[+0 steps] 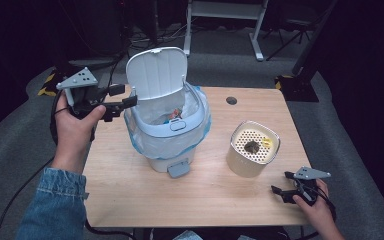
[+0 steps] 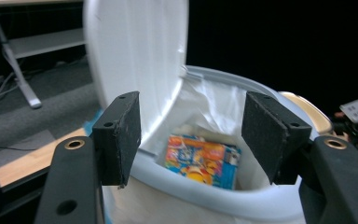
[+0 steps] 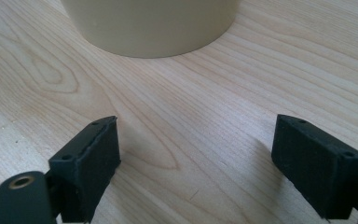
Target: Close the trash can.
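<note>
Dark room, wooden table (image 1: 205, 195). We hold the left gripper (image 2: 191, 135) with fingers spread and empty, just ahead of them the bin (image 1: 167, 131), lid (image 1: 156, 71) up. A colourful packet (image 2: 201, 160) already lies inside. We judge the drop done; closing the lid remains. Right gripper (image 3: 196, 154) rests spread near the canister (image 1: 253, 148).

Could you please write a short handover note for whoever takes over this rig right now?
Left tool: open, empty, raised at the rim of the pedal bin beside its upright lid.
Right tool: open, empty, low over the table, near the beige perforated container.
Done: lid is up; a colourful packet lies inside the bag-lined bin.
Left: probably the scraps on the container's perforated top, then closing the lid.
</note>
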The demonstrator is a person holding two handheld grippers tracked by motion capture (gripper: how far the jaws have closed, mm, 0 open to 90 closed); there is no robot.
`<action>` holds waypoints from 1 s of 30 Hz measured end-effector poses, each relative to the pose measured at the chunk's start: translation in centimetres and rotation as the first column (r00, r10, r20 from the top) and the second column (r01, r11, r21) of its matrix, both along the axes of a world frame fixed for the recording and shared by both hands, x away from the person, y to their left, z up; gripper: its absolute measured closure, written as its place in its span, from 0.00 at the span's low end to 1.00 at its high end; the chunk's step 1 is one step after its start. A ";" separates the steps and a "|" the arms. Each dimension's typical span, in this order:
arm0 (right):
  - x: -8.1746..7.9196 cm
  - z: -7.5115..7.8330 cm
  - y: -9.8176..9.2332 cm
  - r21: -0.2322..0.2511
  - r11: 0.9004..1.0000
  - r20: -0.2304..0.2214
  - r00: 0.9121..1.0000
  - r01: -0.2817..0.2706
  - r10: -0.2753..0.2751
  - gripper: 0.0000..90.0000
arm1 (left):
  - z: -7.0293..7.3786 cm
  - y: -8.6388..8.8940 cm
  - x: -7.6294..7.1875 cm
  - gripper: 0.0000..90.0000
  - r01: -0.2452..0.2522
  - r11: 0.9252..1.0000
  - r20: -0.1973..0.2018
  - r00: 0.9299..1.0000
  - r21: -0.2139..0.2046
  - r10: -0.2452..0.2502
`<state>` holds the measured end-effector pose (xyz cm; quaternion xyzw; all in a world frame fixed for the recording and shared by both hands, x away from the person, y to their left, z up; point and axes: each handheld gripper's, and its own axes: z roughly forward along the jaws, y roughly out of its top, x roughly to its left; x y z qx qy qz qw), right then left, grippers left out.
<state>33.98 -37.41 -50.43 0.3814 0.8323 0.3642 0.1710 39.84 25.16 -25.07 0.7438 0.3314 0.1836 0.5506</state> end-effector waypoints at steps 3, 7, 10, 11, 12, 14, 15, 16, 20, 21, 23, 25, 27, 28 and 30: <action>0.0 0.0 0.0 0.000 1.000 0.000 1.000 0.000 0.000 0.17 | 0.4 0.1 0.7 0.43 -0.018 1.000 -0.001 1.000 0.005 0.018; 0.0 0.0 0.0 0.000 1.000 0.000 1.000 0.000 0.000 0.17 | 0.9 0.3 1.5 0.42 -0.041 0.999 -0.001 0.999 0.010 0.041; 0.0 0.0 0.0 0.000 1.000 0.000 1.000 0.000 0.000 0.17 | 1.2 0.4 2.2 0.42 -0.052 0.999 -0.007 0.999 0.012 0.052; 0.0 0.0 0.0 0.000 1.000 0.000 1.000 0.000 0.000 0.17 | 1.3 0.3 2.4 0.43 -0.053 0.999 -0.008 0.999 0.009 0.053; 0.0 0.0 0.0 0.000 1.000 0.000 1.000 0.000 0.000 0.17 | 1.4 0.3 2.6 0.43 -0.052 0.999 -0.007 0.999 0.010 0.052; 0.0 0.0 0.0 0.000 1.000 0.000 1.000 0.000 0.000 0.17 | 1.5 0.1 2.9 0.43 -0.047 0.999 -0.005 0.999 0.003 0.047; 0.0 0.0 0.0 0.000 1.000 0.000 1.000 0.000 0.000 0.17 | 1.5 0.0 3.1 0.42 -0.044 0.999 -0.005 0.999 -0.005 0.044; 0.0 0.0 0.0 0.000 1.000 0.000 1.000 0.000 0.000 0.17 | 1.6 -0.1 3.3 0.42 -0.042 0.999 -0.005 0.999 -0.006 0.042; 0.0 0.0 0.0 0.000 1.000 0.000 1.000 0.000 0.000 0.17 | 1.7 -0.4 3.8 0.42 -0.049 0.999 -0.007 0.999 0.004 0.049; 0.0 0.0 0.0 0.000 1.000 0.000 1.000 0.000 0.000 0.17 | 1.7 -0.5 3.9 0.42 -0.047 0.999 -0.007 0.999 0.003 0.047; 0.0 0.0 0.0 0.000 1.000 0.000 1.000 0.000 0.000 0.17 | 1.8 -0.8 4.0 0.43 -0.034 0.999 -0.002 0.999 0.006 0.034; 0.0 0.0 0.0 0.000 1.000 0.000 1.000 0.000 0.000 0.17 | 1.9 -1.0 4.0 0.42 -0.037 0.999 -0.002 0.999 0.021 0.037; 0.0 0.0 0.0 0.000 1.000 0.000 1.000 0.000 0.000 0.17 | 2.0 -1.0 4.0 0.42 -0.037 0.999 -0.002 0.999 0.028 0.037; 0.0 0.0 0.0 0.000 1.000 0.000 1.000 0.000 0.000 0.17 | 2.0 -1.1 3.9 0.42 -0.036 0.999 -0.003 0.999 0.028 0.036; 0.0 0.0 0.0 0.000 1.000 0.000 1.000 0.000 0.000 0.17 | 2.1 -1.1 3.7 0.42 -0.026 0.999 -0.005 1.000 0.030 0.027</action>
